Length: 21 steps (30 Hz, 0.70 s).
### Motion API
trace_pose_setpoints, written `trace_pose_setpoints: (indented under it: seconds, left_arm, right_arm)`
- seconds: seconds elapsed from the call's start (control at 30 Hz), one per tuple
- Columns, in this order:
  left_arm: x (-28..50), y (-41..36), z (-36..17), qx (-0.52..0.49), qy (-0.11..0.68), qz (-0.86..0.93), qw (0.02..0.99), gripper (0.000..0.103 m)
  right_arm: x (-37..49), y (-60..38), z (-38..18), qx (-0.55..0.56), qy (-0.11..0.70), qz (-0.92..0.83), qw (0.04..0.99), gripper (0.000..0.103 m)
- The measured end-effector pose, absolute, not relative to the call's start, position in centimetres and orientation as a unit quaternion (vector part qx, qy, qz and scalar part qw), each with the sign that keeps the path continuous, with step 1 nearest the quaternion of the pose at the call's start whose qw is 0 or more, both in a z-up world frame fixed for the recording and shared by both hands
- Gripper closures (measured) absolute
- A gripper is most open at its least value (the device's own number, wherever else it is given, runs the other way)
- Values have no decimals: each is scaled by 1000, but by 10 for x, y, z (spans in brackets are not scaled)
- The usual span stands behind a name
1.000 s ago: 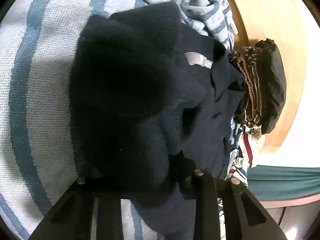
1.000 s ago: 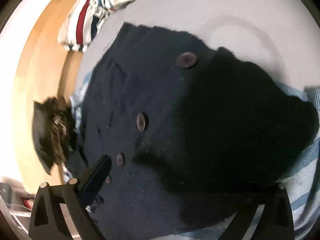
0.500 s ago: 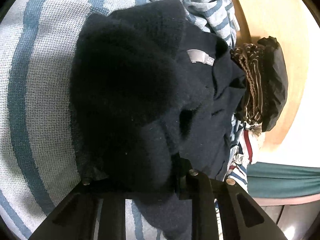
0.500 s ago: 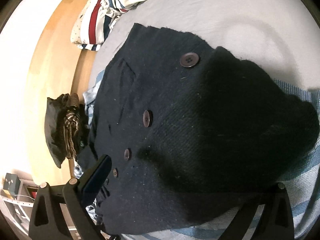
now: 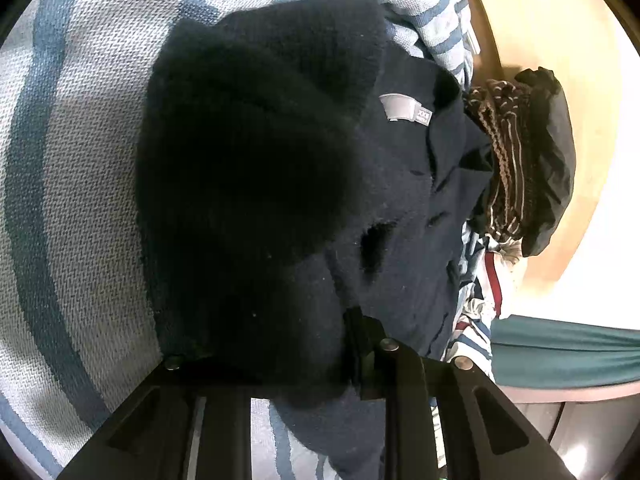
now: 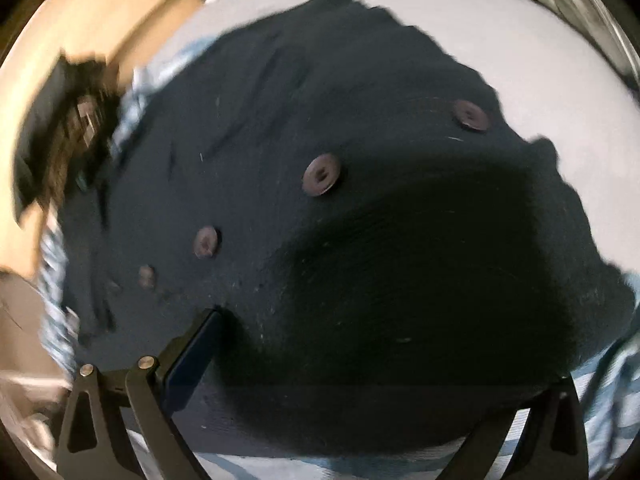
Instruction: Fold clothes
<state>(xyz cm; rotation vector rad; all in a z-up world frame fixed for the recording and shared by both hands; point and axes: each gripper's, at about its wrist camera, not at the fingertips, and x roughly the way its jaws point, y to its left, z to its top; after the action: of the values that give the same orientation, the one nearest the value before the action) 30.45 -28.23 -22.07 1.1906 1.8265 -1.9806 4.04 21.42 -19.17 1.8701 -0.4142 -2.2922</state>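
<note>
Left wrist view: my left gripper [image 5: 272,360] points down at a slant onto the navy cardigan [image 5: 280,184], its jaws narrowed on a thick bunched fold of the dark knit, which fills the gap between the fingers. The cardigan lies on a blue-striped blanket [image 5: 72,184], its collar label [image 5: 406,109] off to the right, towards the wooden edge where a dark striped bundle [image 5: 520,160] sits.

Right wrist view: my right gripper [image 6: 360,360] aims steeply down over the same cardigan [image 6: 280,128]. Its fingers stand wide apart with dark fabric spread between them; I cannot tell whether the pads press on it. The row of buttons [image 6: 322,174] runs from the lower left up to the right, giving the garment's long axis, which lies ahead of this gripper. I judge the next fold turns across that line, both hands being about equally close to the cloth.
</note>
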Motion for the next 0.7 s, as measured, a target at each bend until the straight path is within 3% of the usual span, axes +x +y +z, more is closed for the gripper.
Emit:
trace_pose_setpoints:
  seconds: [0.27,0.47,0.7]
  left_arm:
    - [301,-283,-221,410,618,-665,94,78]
    - [299,-283,-221,410,610,-671,96,78]
    - [295,-283,-219,422,602,-671,93,78]
  right_arm:
    - [35,205,-194,638,-111,-760,57,0]
    - [33,179,-199,659,-11,-751,41,0]
    - [34,182,-196,648,-34,-760,38,0]
